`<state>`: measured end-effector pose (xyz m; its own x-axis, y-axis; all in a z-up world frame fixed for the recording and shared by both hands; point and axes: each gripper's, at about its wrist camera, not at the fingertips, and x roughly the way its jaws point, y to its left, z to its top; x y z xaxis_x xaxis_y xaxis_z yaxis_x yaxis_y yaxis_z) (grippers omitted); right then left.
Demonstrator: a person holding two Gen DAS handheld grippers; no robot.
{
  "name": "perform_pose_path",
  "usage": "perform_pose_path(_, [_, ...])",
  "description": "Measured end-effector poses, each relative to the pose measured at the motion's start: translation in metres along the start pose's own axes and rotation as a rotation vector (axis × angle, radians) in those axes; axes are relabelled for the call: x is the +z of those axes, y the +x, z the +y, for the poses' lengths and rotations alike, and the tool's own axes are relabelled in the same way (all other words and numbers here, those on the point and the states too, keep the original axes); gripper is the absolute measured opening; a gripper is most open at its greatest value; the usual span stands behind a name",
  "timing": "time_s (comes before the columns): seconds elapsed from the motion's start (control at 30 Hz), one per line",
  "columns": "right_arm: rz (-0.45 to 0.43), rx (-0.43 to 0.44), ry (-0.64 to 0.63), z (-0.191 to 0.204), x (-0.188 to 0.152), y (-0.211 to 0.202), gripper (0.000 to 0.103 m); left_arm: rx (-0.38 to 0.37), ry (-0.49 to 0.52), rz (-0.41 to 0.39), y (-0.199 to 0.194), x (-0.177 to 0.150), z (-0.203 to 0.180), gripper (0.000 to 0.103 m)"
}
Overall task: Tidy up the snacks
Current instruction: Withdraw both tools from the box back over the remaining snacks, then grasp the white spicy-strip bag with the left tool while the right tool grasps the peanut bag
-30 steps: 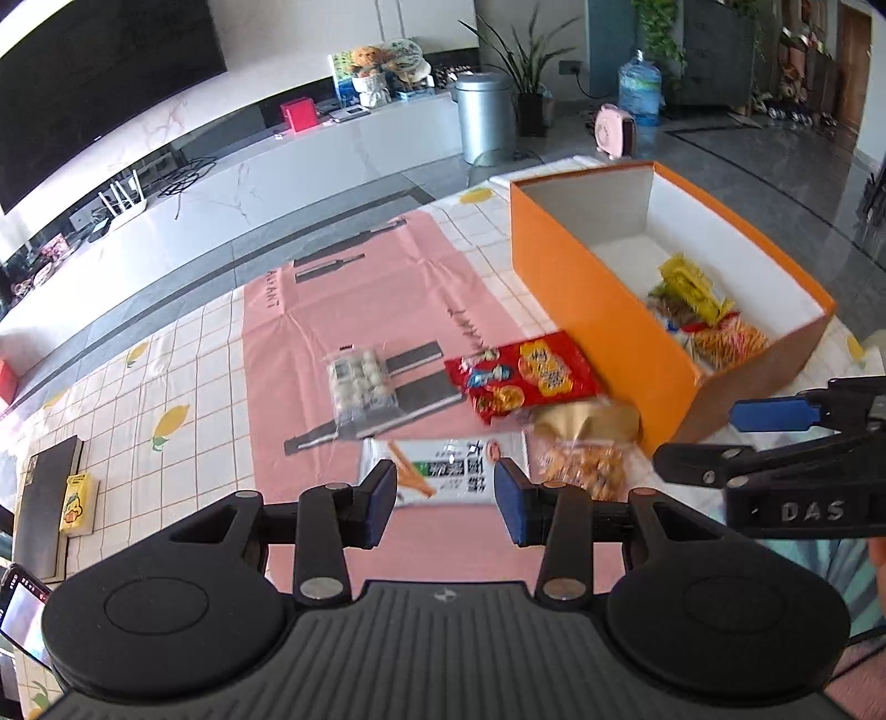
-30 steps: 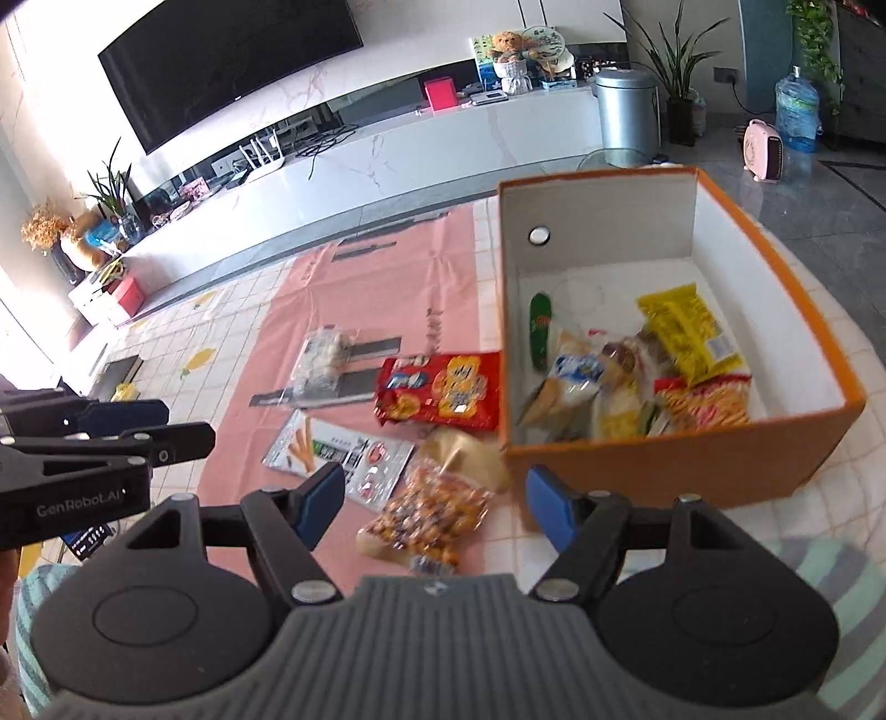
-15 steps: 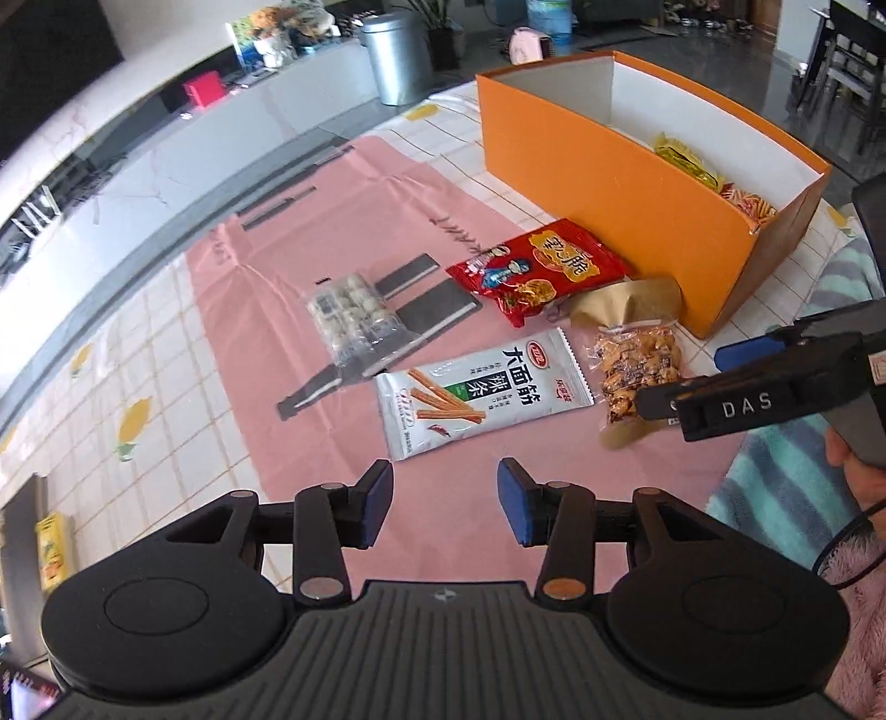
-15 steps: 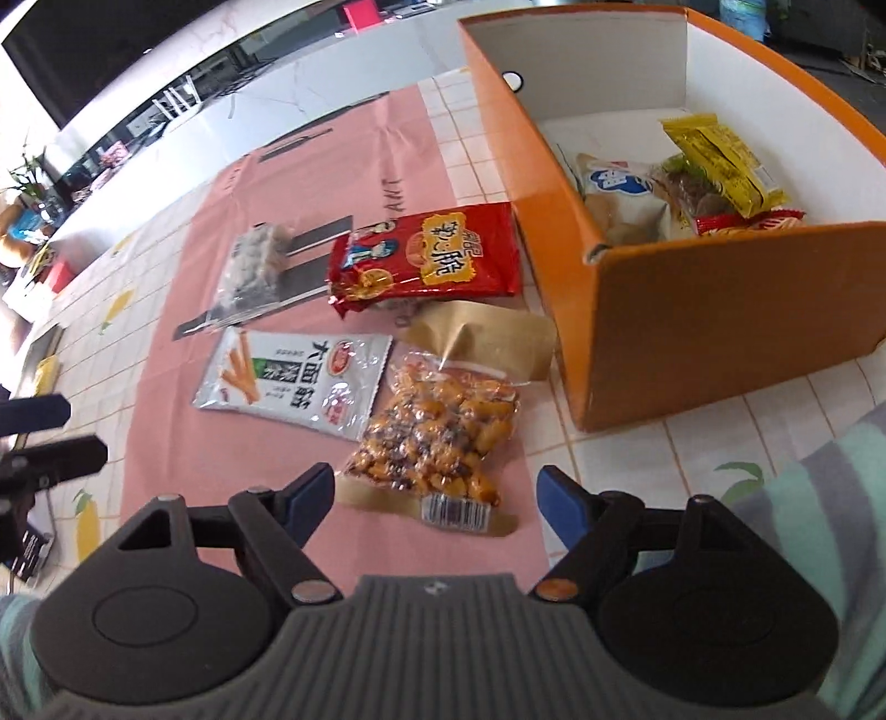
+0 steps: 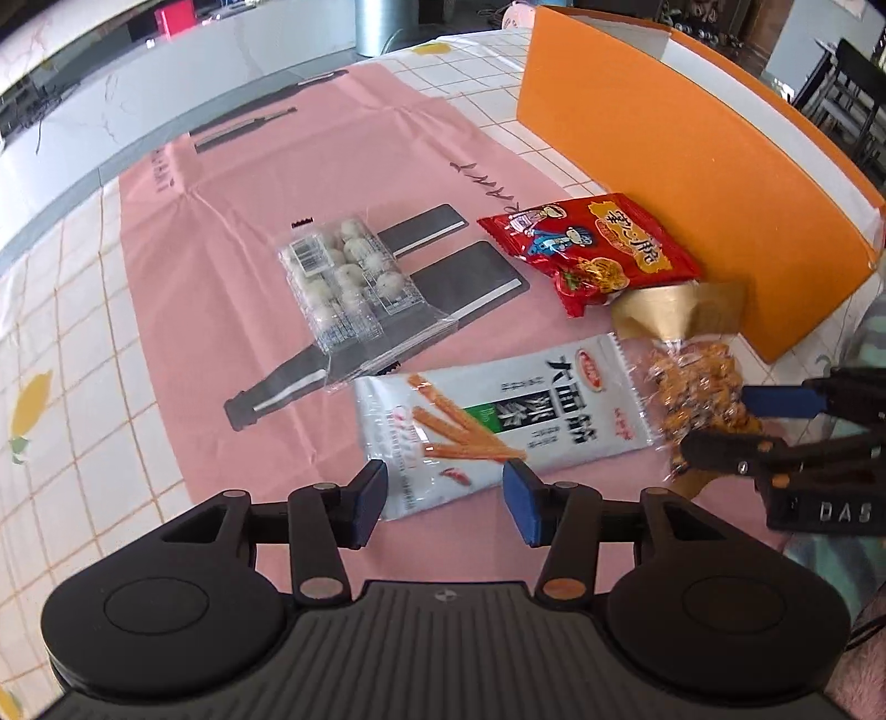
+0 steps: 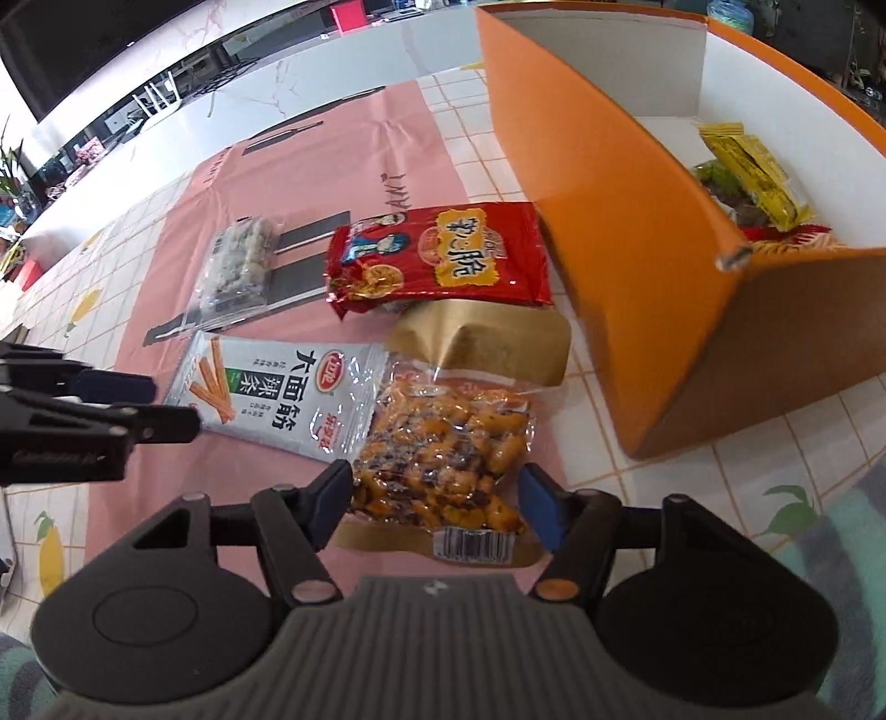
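Both grippers have dropped toward the snacks. Right gripper (image 6: pixel 437 507), jaws just closing, straddles the nut bag (image 6: pixel 443 459), pads not visibly pressing. Left gripper (image 5: pixel 443 495), jaws just opening and unclenched, brackets the white strip packet's (image 5: pixel 498 421) corner. Beyond lie the red packet (image 6: pixel 443 255) and orange box (image 6: pixel 637 232).

You see a pink mat (image 5: pixel 232 232) with grey printed shapes lying over a checked tablecloth (image 5: pixel 61 354) with lemon motifs; beyond, a white counter (image 6: pixel 266 94) and metal bin (image 5: pixel 382 22).
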<state>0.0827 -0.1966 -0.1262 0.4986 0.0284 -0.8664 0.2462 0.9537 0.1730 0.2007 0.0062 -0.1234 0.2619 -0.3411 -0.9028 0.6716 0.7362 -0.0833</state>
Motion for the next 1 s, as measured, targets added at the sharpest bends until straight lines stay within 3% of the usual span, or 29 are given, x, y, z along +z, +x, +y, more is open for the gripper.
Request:
perform_pose_path(0.07, [-0.003, 0.005, -0.046, 0.007, 0.000, -0.001, 0.058, -0.026, -0.023, -0.001, 0.000, -0.003, 0.003, 0.055])
perform_pose_path(0.13, [0.013, 0.011, -0.082, 0.014, 0.000, 0.002, 0.051, -0.044, -0.047, 0.022, -0.002, -0.006, 0.004, 0.049])
perform_pose_path(0.2, [0.025, 0.049, -0.114, 0.020, -0.001, 0.004, 0.037, -0.066, -0.070, 0.054, -0.004, -0.010, 0.003, 0.042])
perform_pose_path(0.27, [0.035, 0.083, -0.142, 0.026, -0.001, 0.006, 0.035, -0.087, -0.095, 0.083, -0.006, -0.016, 0.002, 0.038])
perform_pose_path(0.43, [0.039, 0.082, -0.174, 0.034, 0.000, 0.005, 0.035, -0.093, -0.078, 0.090, -0.013, -0.028, -0.007, 0.035])
perform_pose_path(0.5, [0.017, 0.073, -0.181, 0.032, 0.001, -0.001, 0.042, -0.060, -0.046, 0.051, -0.020, -0.025, -0.009, 0.036])
perform_pose_path(0.57, [0.004, 0.061, -0.176, 0.030, 0.001, -0.007, 0.052, -0.024, -0.015, 0.022, -0.023, -0.019, -0.007, 0.044])
perform_pose_path(0.6, [0.002, 0.056, -0.162, 0.028, 0.003, -0.007, 0.056, -0.008, -0.003, 0.011, -0.024, -0.016, -0.006, 0.054])
perform_pose_path(0.63, [0.002, 0.056, -0.147, 0.025, 0.005, -0.007, 0.056, 0.006, 0.011, -0.003, -0.024, -0.012, -0.005, 0.063])
perform_pose_path(0.73, [0.019, 0.043, -0.098, 0.018, 0.012, 0.000, 0.058, 0.028, 0.052, -0.036, -0.021, 0.001, -0.003, 0.076])
perform_pose_path(0.9, [0.006, 0.040, -0.113, 0.021, 0.024, 0.009, 0.071, 0.027, 0.116, -0.028, -0.002, 0.016, 0.000, 0.080])
perform_pose_path(1.0, [-0.012, 0.033, -0.128, 0.024, 0.034, 0.013, 0.072, 0.013, 0.140, 0.000, 0.011, 0.018, 0.001, 0.081])
